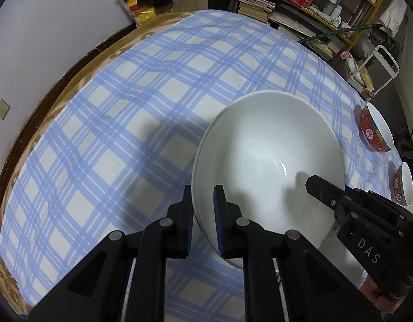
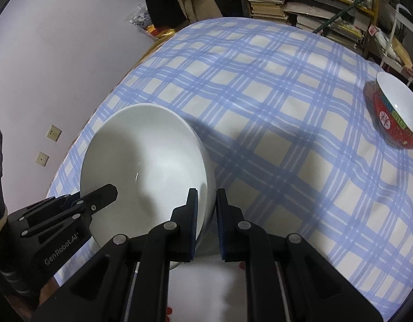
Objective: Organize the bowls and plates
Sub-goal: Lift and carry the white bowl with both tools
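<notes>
Two claws clamp one big white bowl (image 1: pixel 268 158) by its rim from opposite sides: the left claw (image 1: pixel 203 209) pinches the near-left rim with one blue-padded finger inside and one outside, and the right claw (image 2: pixel 206 209) does the same on the opposite rim. It looks like two glossy, smooth, round bowls nested, as a second rim line shows just under the top one. They sit tilted above the desk (image 1: pixel 112 107), near its front edge, whether touching the cloth I cannot tell. A soft blue-and-cream checked cloth (image 2: pixel 273 94) covers the desk, lightly rippled, with a brown blanket edge showing at the left. Two smaller red patterned bowls (image 1: pixel 375 128) with white insides stand near the right edge, well apart from the white one. The middle and far part of the cloth lie open. Cluttered shelves (image 1: pixel 300 5) of books stand beyond the far edge.
</notes>
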`<state>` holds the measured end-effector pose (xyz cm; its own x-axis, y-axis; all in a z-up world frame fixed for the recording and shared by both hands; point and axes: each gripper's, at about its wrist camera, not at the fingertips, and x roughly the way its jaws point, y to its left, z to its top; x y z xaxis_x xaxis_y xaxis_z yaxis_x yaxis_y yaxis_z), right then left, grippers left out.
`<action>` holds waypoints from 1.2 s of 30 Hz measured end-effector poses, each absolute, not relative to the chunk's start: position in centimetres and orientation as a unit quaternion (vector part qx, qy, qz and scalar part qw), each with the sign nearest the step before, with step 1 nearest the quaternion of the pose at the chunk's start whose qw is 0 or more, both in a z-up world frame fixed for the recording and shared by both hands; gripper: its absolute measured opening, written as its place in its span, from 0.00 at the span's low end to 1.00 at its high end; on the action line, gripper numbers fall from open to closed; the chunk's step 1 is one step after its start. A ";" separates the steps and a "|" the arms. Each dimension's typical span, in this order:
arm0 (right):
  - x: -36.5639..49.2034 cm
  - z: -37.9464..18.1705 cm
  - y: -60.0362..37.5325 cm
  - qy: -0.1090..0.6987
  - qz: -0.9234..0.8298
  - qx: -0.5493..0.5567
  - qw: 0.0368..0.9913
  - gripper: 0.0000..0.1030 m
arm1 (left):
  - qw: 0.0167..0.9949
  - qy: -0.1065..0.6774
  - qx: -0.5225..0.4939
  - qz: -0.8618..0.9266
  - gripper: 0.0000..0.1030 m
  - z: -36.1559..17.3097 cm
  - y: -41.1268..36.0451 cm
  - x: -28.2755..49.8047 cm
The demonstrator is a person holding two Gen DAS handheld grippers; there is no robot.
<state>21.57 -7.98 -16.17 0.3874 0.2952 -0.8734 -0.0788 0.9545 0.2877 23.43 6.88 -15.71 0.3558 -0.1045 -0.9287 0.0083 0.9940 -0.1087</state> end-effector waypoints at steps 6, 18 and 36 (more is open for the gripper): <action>21.2 -16.0 -8.2 0.536 0.109 0.110 0.830 0.14 | 0.828 0.559 -0.043 -0.030 0.14 -15.3 6.9 23.0; 21.3 -15.4 -8.6 0.524 0.115 0.136 0.833 0.15 | 0.837 0.545 -0.031 -0.025 0.13 -14.5 7.0 23.0; 21.5 -14.5 -8.0 0.505 0.117 0.112 0.848 0.15 | 0.846 0.532 -0.045 0.005 0.20 -13.8 8.0 22.5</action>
